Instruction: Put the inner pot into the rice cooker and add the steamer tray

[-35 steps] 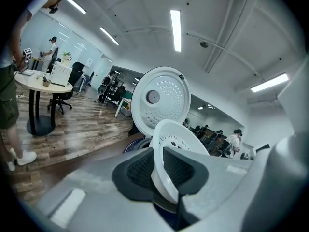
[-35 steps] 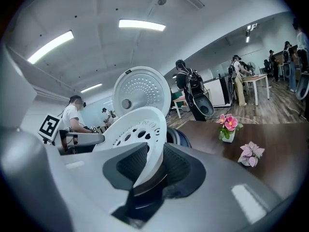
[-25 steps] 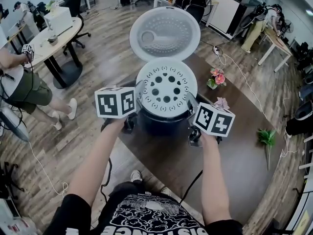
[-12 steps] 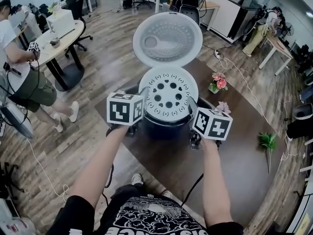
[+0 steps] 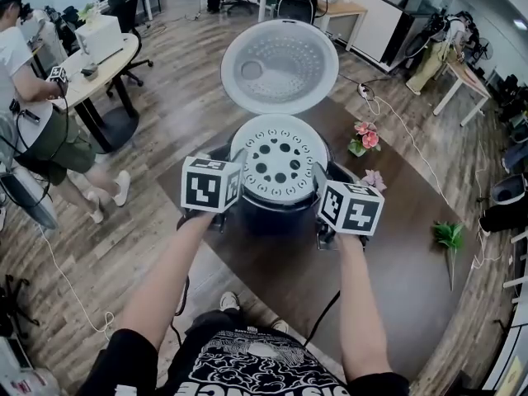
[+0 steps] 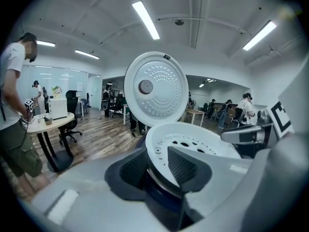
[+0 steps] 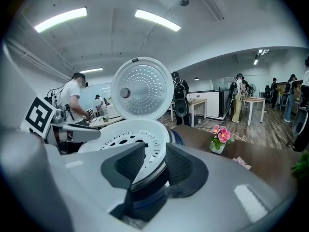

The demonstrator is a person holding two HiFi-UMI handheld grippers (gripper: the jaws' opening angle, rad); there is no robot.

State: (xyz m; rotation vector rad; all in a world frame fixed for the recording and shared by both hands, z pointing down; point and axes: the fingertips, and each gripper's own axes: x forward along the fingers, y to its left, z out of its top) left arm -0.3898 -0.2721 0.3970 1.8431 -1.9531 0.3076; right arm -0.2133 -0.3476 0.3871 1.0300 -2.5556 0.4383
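Note:
The white perforated steamer tray [image 5: 280,159] sits flat in the top of the dark blue rice cooker [image 5: 276,214], whose round lid [image 5: 279,54] stands open behind it. The inner pot is hidden under the tray. My left gripper [image 5: 234,163] is at the tray's left rim and its jaws are opening. The rim passes between the pads [image 6: 133,166] with a little slack. My right gripper [image 5: 318,176] is at the right rim, and its jaws stand loosely apart around that edge. In the right gripper view the tray [image 7: 130,137] runs between the pads [image 7: 179,164].
The cooker stands on a brown table [image 5: 388,254]. To its right are a small pot of pink flowers [image 5: 365,132], a loose pink flower [image 5: 375,175] and a green sprig [image 5: 450,233]. A person [image 5: 33,130] stands by a round table [image 5: 91,68] at the left.
The left gripper's marker cube has shifted right, closer to the cooker, and rolled a little. The right cube has edged left. The tray stays seated on the cooker.

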